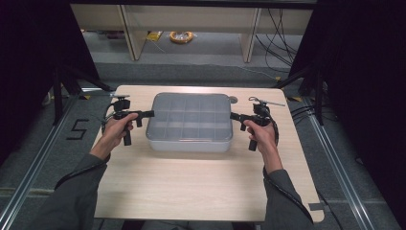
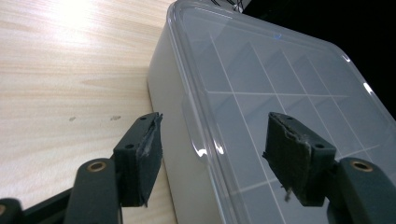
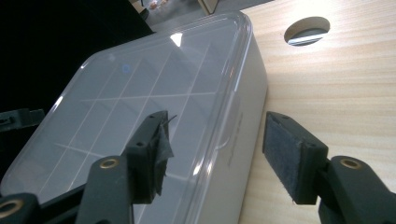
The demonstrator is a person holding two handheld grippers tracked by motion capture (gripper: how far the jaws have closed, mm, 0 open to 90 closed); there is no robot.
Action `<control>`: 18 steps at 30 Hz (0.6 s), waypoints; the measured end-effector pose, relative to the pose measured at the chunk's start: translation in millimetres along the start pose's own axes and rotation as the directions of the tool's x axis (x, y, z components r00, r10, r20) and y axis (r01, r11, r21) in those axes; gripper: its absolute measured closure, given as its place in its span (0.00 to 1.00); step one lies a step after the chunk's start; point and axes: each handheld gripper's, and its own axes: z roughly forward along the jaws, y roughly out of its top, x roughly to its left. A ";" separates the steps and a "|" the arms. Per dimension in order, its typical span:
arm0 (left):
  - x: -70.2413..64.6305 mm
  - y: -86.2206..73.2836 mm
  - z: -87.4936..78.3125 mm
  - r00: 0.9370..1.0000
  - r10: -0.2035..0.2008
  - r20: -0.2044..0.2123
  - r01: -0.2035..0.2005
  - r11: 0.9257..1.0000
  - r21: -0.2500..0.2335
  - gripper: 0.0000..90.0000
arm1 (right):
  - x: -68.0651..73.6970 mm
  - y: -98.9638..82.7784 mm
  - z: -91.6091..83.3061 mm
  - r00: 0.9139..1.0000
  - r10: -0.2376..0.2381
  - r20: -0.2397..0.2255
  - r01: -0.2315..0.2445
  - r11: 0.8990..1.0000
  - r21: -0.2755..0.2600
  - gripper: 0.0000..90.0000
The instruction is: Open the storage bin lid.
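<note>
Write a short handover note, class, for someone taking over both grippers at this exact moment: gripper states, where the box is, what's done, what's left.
Left gripper: open, jaws astride the left lid edge of the compartment box.
Right gripper: open, astride the right lid edge.
Box: mid-table, lid on, not gripped.
Done: both grippers lined up.
Left: probably close both and lift.
</note>
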 end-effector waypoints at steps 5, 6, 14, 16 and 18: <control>0.1 5.2 7.5 1.000 -0.008 0.006 0.008 1.000 0.007 0.41 | -2.1 2.0 9.7 1.000 -0.013 0.011 0.013 1.000 0.005 0.51; 0.4 5.7 8.9 1.000 -0.006 0.004 0.006 1.000 0.012 0.41 | -3.8 2.3 12.7 1.000 -0.030 0.007 0.030 1.000 0.000 0.52; 2.8 9.8 19.8 1.000 -0.029 -0.001 0.029 0.999 0.022 0.43 | -7.4 -0.4 26.9 0.998 -0.057 0.004 0.056 0.998 0.002 0.53; 3.0 9.5 22.3 1.000 -0.031 0.002 0.031 0.999 0.028 0.46 | -5.6 -0.7 28.2 1.000 -0.021 0.002 0.021 1.000 0.014 0.54; 2.3 8.4 23.9 0.999 -0.040 0.004 0.040 0.999 0.035 0.48 | -2.3 -1.3 28.5 0.999 0.039 -0.003 -0.039 0.999 0.036 0.54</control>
